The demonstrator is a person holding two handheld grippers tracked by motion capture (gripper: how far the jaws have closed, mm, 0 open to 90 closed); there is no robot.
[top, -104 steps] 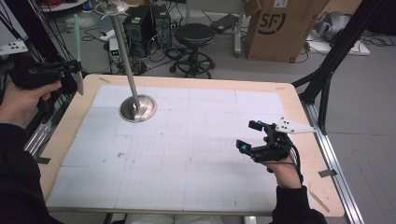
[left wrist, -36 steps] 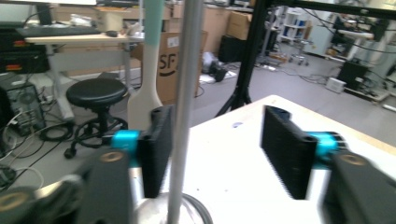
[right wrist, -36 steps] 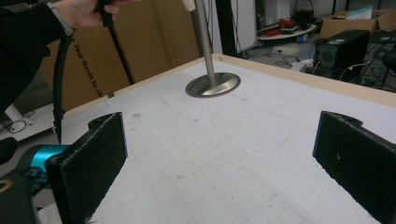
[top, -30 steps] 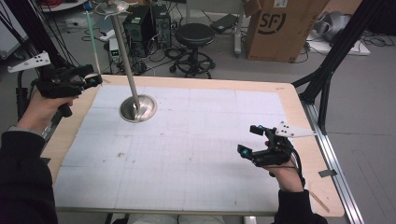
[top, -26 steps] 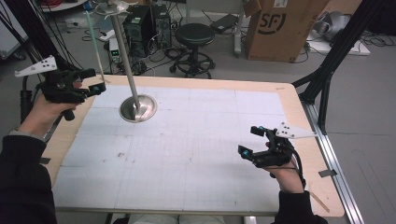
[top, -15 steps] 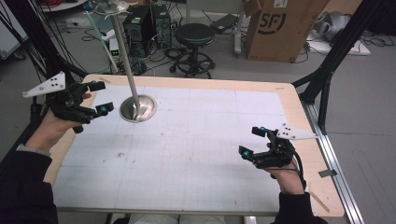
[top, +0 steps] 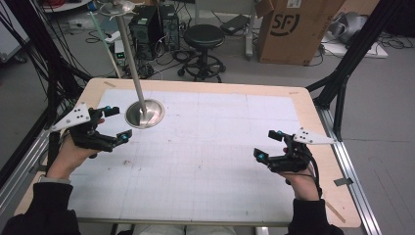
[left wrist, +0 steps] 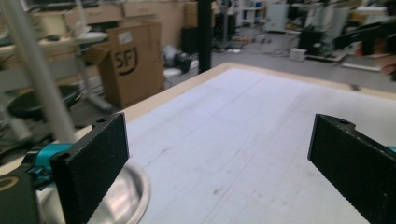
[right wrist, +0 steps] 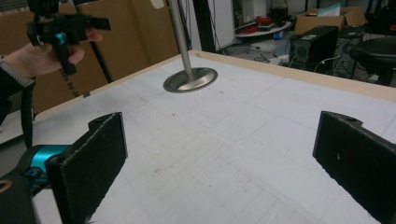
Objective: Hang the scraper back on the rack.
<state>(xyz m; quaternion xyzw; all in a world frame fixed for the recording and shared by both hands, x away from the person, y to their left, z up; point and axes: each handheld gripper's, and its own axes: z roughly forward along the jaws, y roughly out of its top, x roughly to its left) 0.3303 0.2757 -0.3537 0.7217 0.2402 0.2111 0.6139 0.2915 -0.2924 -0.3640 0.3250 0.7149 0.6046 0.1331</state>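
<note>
Left gripper (top: pixel 117 124) near table's (top: pixel 293 98) left edge, jaws spread with nothing between, just been opening, metal stand (top: pixel 145 113) just beside it at far left of mat, right gripper (top: pixel 268 145) spread wide, holding nothing, near right edge

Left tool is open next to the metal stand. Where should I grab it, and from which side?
Take the stand's upright pole low down, just above the round base. Come in level from the table's left edge, where the left tool hangs, jaws either side of the pole. The base is a flat, shallow dish, probably too wide and low to pinch.
</note>
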